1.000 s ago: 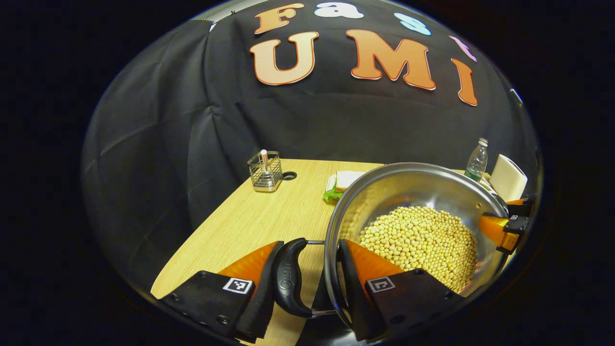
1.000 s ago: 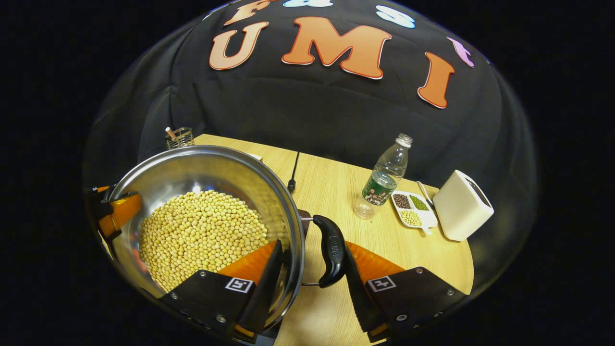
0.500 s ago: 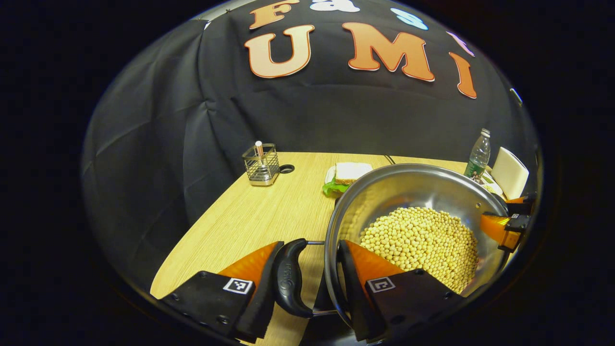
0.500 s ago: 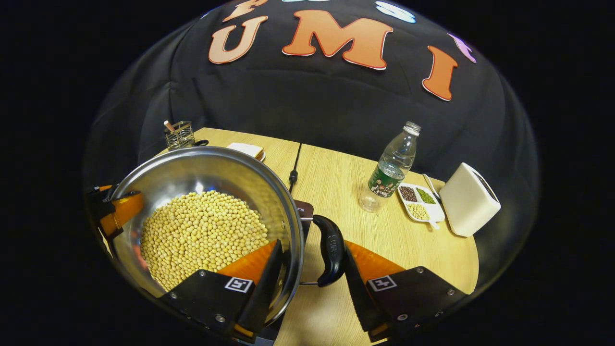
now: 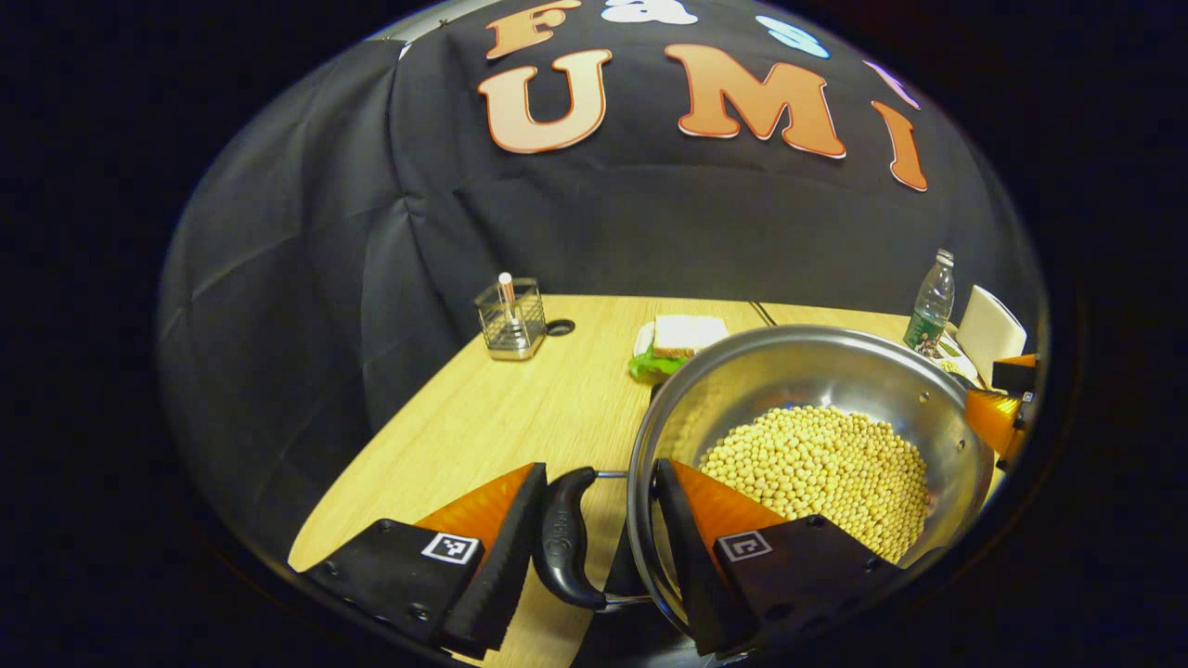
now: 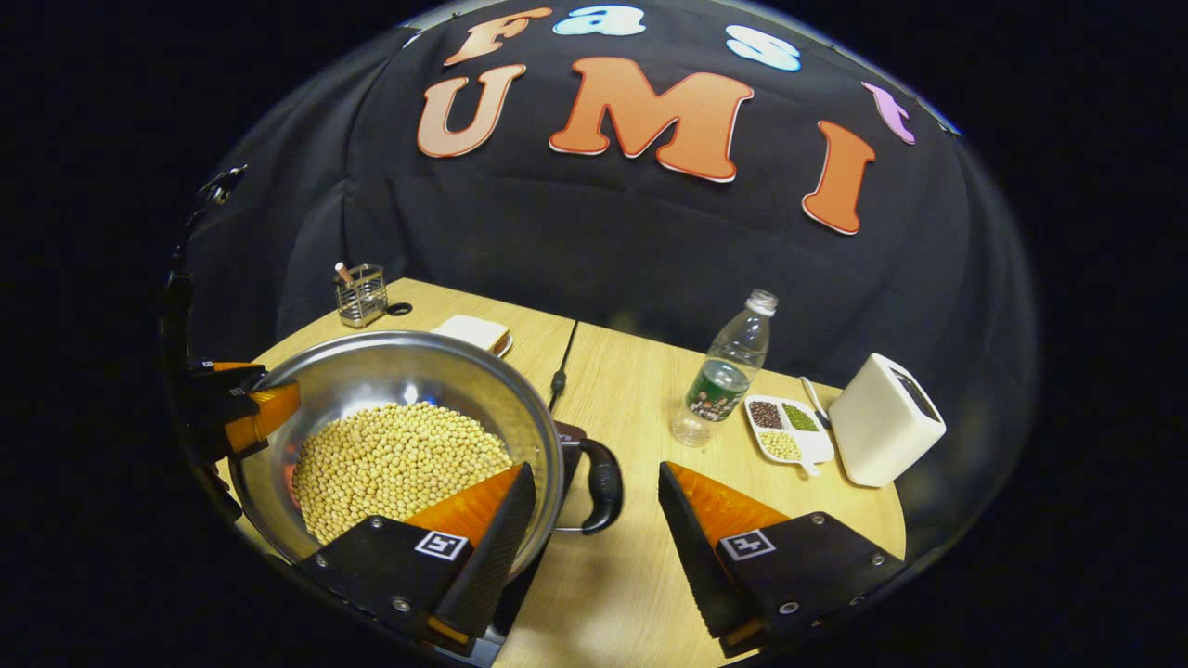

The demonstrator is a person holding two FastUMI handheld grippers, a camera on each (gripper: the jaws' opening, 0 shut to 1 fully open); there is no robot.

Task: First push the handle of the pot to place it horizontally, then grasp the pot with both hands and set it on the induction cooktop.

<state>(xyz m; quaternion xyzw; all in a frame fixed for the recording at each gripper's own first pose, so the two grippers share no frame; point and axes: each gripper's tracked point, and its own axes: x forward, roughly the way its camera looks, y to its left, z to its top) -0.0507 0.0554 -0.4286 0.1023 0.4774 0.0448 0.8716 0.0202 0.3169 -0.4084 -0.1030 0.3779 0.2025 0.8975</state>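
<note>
The steel pot [image 5: 798, 334] [image 6: 399, 348], full of soybeans [image 5: 817, 464] [image 6: 399, 455], rests on the dark induction cooktop [image 6: 571, 433] [image 5: 620, 566]. My left gripper [image 5: 599, 468] straddles the pot's black left handle [image 5: 561, 543] and rim. One finger is outside the handle, the other inside the pot, and a narrow gap shows beside the handle. My right gripper [image 6: 596, 466] stands open and drawn back. The right handle [image 6: 603, 482] lies ahead of it, clear of both fingers. Each gripper also shows at the pot's far side, right [image 5: 998, 417] and left [image 6: 251, 417].
On the wooden table [image 6: 640, 371] behind the pot lie a sandwich [image 5: 682, 334] [image 6: 473, 331] and a wire holder [image 5: 509, 320] [image 6: 360, 295]. A black cable [image 6: 560, 371] runs back. To the right stand a plastic bottle [image 6: 729, 371], a divided dish of beans [image 6: 784, 429] and a white box [image 6: 886, 419].
The right gripper has let go of the right handle, opened and pulled back. The left gripper's fingers have spread slightly off the left handle. The pot sits lower.
</note>
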